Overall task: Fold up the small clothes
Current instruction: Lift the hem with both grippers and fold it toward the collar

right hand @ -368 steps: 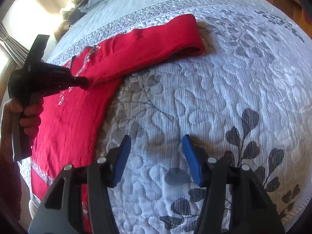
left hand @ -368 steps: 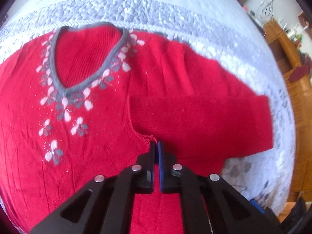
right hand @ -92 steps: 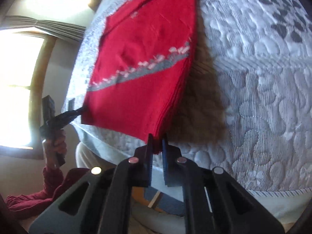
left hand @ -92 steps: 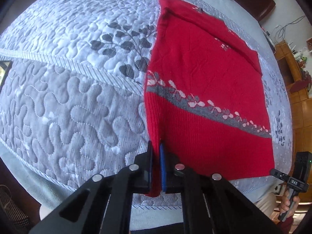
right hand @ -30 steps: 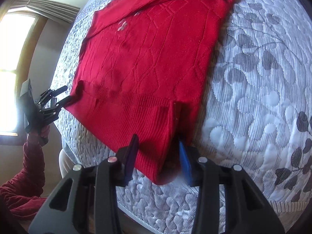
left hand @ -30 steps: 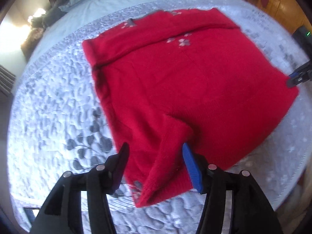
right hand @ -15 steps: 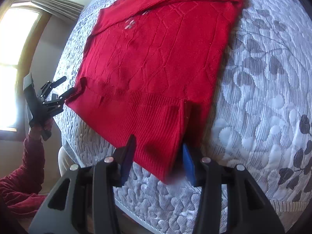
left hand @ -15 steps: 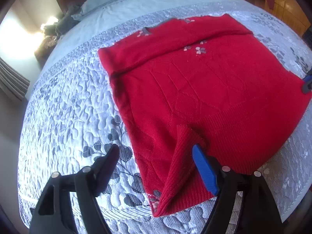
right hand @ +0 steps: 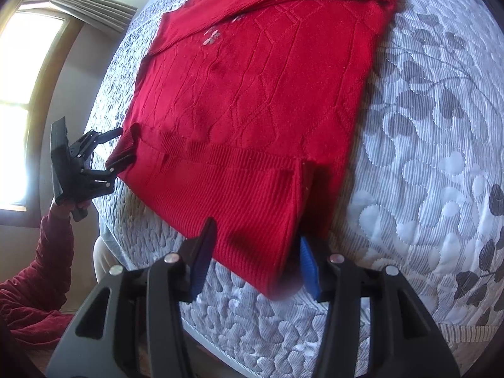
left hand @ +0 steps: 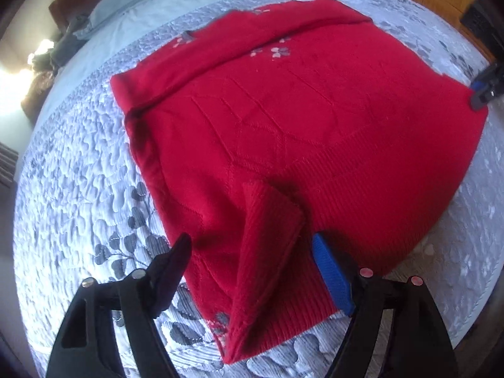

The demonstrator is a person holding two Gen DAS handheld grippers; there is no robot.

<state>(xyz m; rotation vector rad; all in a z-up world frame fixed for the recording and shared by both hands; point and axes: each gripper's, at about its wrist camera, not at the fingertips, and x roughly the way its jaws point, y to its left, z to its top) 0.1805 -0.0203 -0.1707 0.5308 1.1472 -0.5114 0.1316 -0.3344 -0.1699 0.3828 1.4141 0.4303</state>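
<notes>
Where both tongs gape just loosed, red sweater (left hand: 299, 119) folded on leafy quilt (left hand: 78, 189), pillow (left hand: 135, 0) beyond.

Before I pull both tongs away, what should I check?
1. Release by left tongs: ok, jaws have just been opening, not pressing the sweater.
2. Release by right tongs: ok, jaws have just been opening.
3. Folded sweater lying on bedspread: ok.
4. Flat hem corner: not ok, it stands peaked between the left tongs.
5. Lower layers aligned: cannot tell.
</notes>
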